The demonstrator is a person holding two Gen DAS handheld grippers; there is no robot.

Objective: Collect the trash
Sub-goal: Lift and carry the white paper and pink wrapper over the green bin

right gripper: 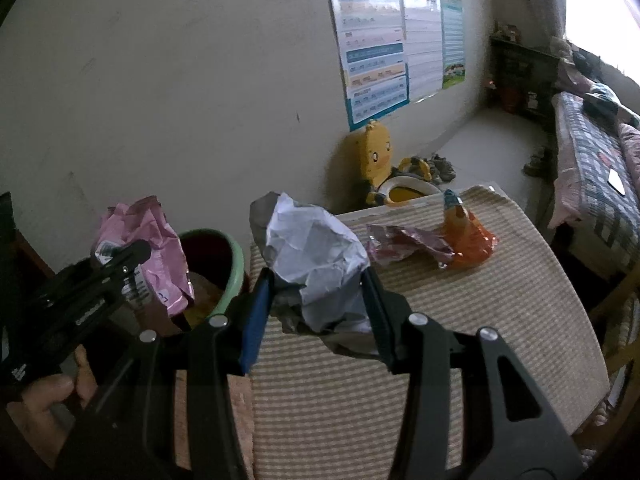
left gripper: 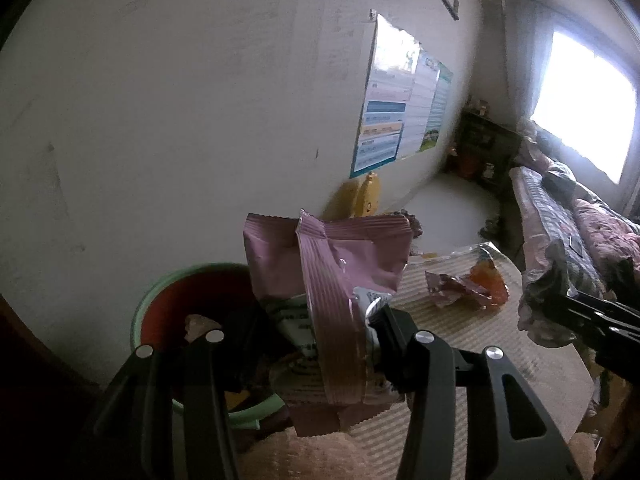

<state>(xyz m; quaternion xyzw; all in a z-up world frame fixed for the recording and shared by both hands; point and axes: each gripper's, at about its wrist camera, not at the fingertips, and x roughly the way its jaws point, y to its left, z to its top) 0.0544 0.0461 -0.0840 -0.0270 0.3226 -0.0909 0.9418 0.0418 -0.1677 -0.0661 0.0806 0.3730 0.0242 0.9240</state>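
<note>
The left tool (left gripper: 316,344) grips a pink bag (left gripper: 328,256) beside the bin (right gripper: 224,252); centre it above the bin before letting go. The right tool (right gripper: 316,304) clamps crumpled paper (right gripper: 316,256).

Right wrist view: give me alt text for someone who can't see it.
The right gripper clamps a crumpled grey-white wrapper above a striped tabletop. At left, the left gripper holds a pink bag beside a green-rimmed bin; two more wrappers lie on the table.
</note>
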